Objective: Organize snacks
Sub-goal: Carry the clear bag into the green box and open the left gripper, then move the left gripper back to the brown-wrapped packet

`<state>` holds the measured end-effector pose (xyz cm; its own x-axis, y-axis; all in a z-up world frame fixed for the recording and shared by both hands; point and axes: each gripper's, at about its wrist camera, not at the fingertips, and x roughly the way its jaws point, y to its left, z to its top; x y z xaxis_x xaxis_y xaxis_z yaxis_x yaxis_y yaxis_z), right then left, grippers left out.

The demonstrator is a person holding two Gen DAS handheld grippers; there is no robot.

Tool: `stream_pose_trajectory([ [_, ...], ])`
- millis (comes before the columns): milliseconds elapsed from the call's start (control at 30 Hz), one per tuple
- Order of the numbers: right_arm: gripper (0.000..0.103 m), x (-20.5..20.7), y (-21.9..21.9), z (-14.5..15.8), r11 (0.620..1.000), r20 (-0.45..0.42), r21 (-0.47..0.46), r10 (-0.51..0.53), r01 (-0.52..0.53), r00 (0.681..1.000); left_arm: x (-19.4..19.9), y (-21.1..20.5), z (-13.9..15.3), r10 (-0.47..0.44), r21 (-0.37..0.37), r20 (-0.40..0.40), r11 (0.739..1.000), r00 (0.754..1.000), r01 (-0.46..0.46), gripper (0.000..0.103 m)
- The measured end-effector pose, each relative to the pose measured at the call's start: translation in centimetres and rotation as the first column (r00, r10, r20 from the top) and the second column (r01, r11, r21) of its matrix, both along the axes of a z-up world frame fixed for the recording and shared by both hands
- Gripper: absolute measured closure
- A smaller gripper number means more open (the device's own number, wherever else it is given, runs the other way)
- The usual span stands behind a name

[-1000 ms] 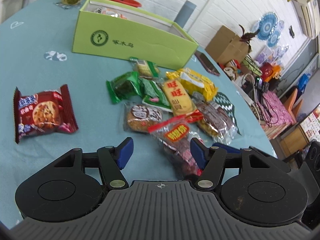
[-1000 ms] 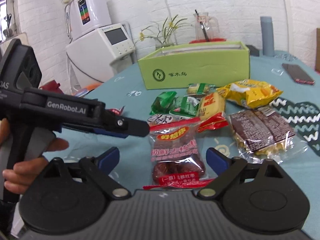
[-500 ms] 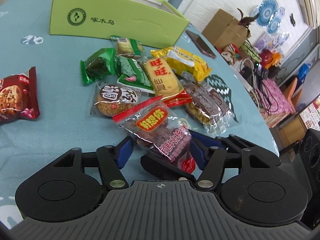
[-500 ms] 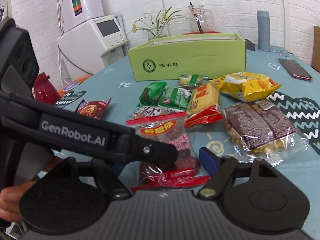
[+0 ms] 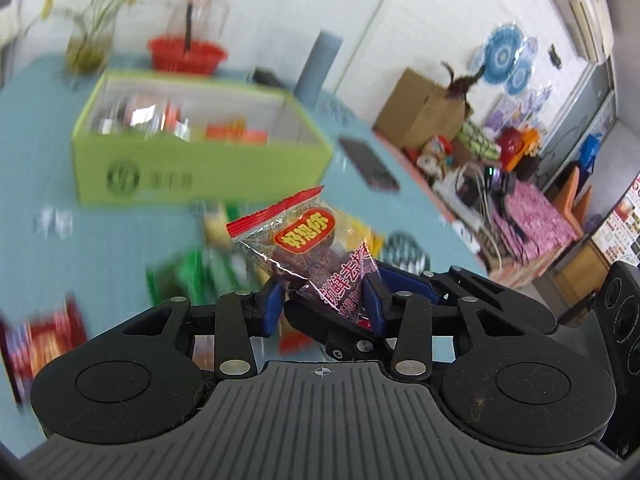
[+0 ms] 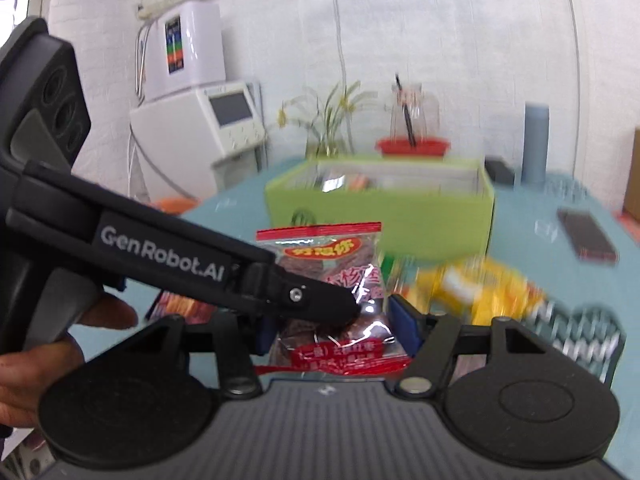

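left gripper (image 5: 325,307): jaws closing, pinching the bag's lower part
right gripper (image 6: 338,332): jaws closing on the same bag across its width
date bag (image 5: 310,252): a second ago flat on table, now lifted clear in both
green box (image 5: 200,168): beyond, open, likely drop target

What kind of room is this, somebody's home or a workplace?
Hard to say for sure; it looks like a lived-in room used informally for work. A table with a teal cloth holds a green snack box, a white water dispenser stands by the brick wall, and a cardboard box sits among clutter.
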<state>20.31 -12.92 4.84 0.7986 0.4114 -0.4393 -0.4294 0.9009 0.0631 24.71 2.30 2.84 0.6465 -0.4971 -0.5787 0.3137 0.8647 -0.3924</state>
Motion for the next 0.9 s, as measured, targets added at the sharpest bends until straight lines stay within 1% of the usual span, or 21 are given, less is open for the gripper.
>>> stream_pose_trajectory([
  [67, 0.035, 3.8, -0.1, 1.7, 1.000, 0.026, 0.002, -0.002, 0.002, 1.000, 3.6, -0.2, 1.9, 0.008, 0.007, 0.032, 1.000, 0.999, -0.008, 0.082],
  [133, 0.035, 7.8, -0.2, 2.8, 1.000, 0.023, 0.015, -0.008, 0.007, 1.000, 7.4, -0.5, 3.2, 0.015, 0.028, 0.056, 0.999, 0.998, -0.016, 0.081],
  [233, 0.035, 13.3, -0.2, 3.5, 1.000, 0.000, 0.024, -0.015, 0.015, 1.000, 12.9, -0.9, 4.0, 0.023, 0.060, 0.065, 0.998, 0.998, -0.027, 0.080],
  [300, 0.035, 16.7, -0.2, 3.3, 1.000, -0.023, 0.020, -0.019, 0.019, 1.000, 16.1, -0.8, 3.6, 0.029, 0.061, 0.049, 0.998, 0.998, -0.032, 0.080],
  [367, 0.035, 19.6, -0.2, 2.6, 1.000, -0.055, 0.018, -0.020, 0.021, 0.998, 19.0, -0.5, 2.4, 0.030, 0.056, 0.024, 0.998, 0.999, -0.031, 0.080],
  [433, 0.035, 21.8, -0.1, 1.2, 1.000, -0.087, 0.003, -0.019, 0.020, 0.996, 21.2, -0.1, 1.0, 0.026, 0.053, -0.007, 0.998, 1.000, -0.025, 0.080],
  [500, 0.035, 23.4, 0.3, -0.5, 1.000, -0.115, -0.020, -0.015, 0.013, 0.993, 23.0, 0.2, -0.8, 0.023, 0.065, -0.042, 0.998, 0.999, -0.021, 0.080],
  [600, 0.034, 24.8, 0.9, -2.9, 0.999, -0.158, -0.049, -0.012, 0.004, 0.987, 24.7, 0.0, -3.2, 0.011, 0.104, -0.068, 0.995, 0.998, -0.004, 0.080],
  [633, 0.033, 24.9, 1.1, -3.4, 0.998, -0.154, -0.063, -0.009, -0.001, 0.988, 24.9, 0.0, -3.8, 0.012, 0.119, -0.067, 0.993, 0.998, -0.004, 0.079],
  [667, 0.031, 24.9, 1.4, -3.5, 0.995, -0.132, -0.097, -0.015, 0.002, 0.991, 24.9, 0.0, -4.1, 0.020, 0.133, -0.059, 0.991, 0.998, -0.012, 0.076],
  [700, 0.026, 24.8, 1.4, -3.3, 0.995, -0.130, -0.104, -0.019, 0.005, 0.991, 24.7, 0.2, -4.1, 0.026, 0.137, -0.049, 0.990, 0.998, -0.019, 0.072],
  [767, 0.025, 24.2, 0.3, -2.2, 0.999, -0.134, -0.039, -0.008, 0.003, 0.991, 23.9, 0.7, -3.3, 0.029, 0.105, -0.021, 0.994, 0.999, -0.027, 0.062],
  [800, 0.023, 23.6, -0.4, -1.3, 1.000, -0.128, -0.005, -0.002, 0.001, 0.992, 23.1, 0.9, -2.5, 0.027, 0.082, -0.003, 0.996, 1.000, -0.027, 0.054],
  [833, 0.022, 22.7, -0.9, -0.5, 1.000, -0.112, 0.013, -0.001, 0.002, 0.994, 22.3, 1.1, -1.5, 0.025, 0.066, 0.020, 0.998, 0.999, -0.026, 0.056],
  [867, 0.022, 21.3, -1.5, 0.5, 1.000, -0.082, 0.011, -0.013, 0.014, 0.997, 21.2, 1.1, -0.7, 0.027, 0.067, 0.046, 0.997, 0.999, -0.030, 0.058],
  [900, 0.020, 19.9, -2.2, 1.3, 1.000, -0.051, 0.004, -0.030, 0.030, 0.998, 19.9, 1.0, 0.4, 0.029, 0.076, 0.080, 0.996, 0.996, -0.035, 0.057],
])
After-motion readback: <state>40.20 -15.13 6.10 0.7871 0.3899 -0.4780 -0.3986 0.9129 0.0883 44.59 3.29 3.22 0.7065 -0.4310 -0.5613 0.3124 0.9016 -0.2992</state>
